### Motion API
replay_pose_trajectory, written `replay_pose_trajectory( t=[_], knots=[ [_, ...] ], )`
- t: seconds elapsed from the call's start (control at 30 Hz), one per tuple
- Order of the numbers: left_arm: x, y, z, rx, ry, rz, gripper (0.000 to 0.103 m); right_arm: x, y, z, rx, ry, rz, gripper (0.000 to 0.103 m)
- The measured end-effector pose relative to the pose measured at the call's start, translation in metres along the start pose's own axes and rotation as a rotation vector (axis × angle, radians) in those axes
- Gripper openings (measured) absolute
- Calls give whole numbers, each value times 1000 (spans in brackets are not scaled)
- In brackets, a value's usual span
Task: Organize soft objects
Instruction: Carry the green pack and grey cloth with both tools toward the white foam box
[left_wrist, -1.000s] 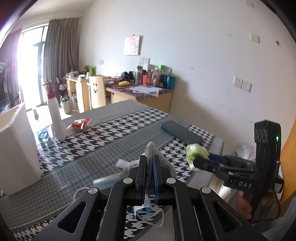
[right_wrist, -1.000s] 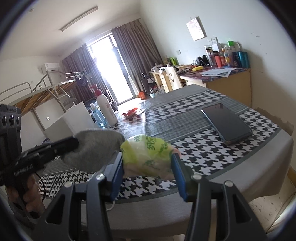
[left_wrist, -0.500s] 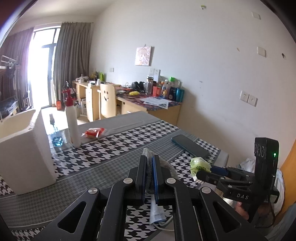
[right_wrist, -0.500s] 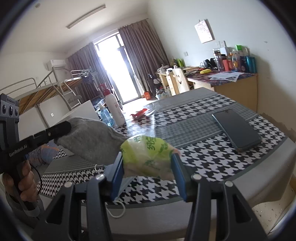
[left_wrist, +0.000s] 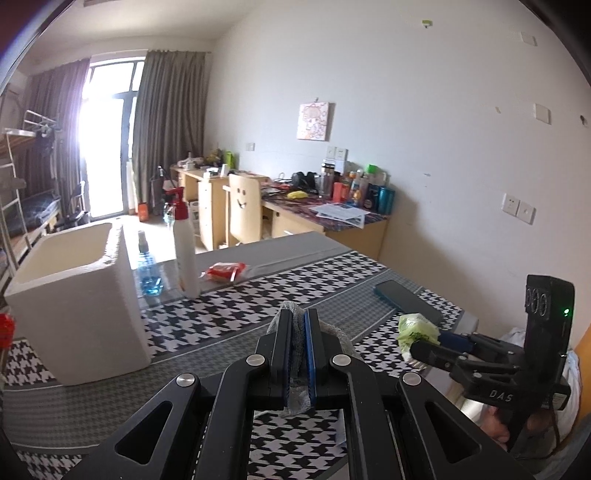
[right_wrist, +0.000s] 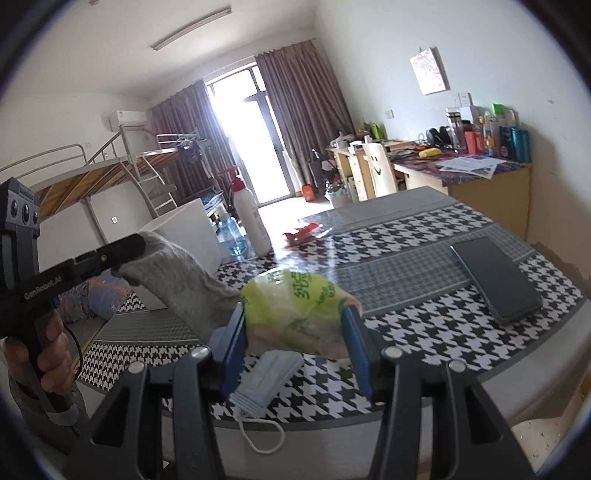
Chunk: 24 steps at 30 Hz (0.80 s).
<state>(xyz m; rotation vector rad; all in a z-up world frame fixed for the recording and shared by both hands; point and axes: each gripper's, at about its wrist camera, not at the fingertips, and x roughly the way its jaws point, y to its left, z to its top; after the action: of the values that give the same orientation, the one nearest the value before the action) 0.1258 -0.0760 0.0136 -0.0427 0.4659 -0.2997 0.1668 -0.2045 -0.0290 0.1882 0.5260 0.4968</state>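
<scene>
Above table, tongs pinch tissue pack.

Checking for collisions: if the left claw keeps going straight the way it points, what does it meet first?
Probably nothing close. The left claw, shut on the grey sock, points over the checked table, right of the white bottle and the white box. Depth is unclear.

Black-and-white houndstooth tabletop, grey sock, lime-green packet, pale blue mask, white box.
</scene>
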Motion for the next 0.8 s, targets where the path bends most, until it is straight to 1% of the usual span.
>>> replay_pose_trajectory(
  t=[0.27,0.53,0.8],
  knots=[
    [-6,16,1,-6,-7,46,7,10,17,12,-39,-3,25,55],
    [-1,30,3,-14,-1,84,7,24,35,20,-78,9,49,55],
    [6,43,7,-24,9,118,7,37,43,24,-95,32,69,55]
  ],
)
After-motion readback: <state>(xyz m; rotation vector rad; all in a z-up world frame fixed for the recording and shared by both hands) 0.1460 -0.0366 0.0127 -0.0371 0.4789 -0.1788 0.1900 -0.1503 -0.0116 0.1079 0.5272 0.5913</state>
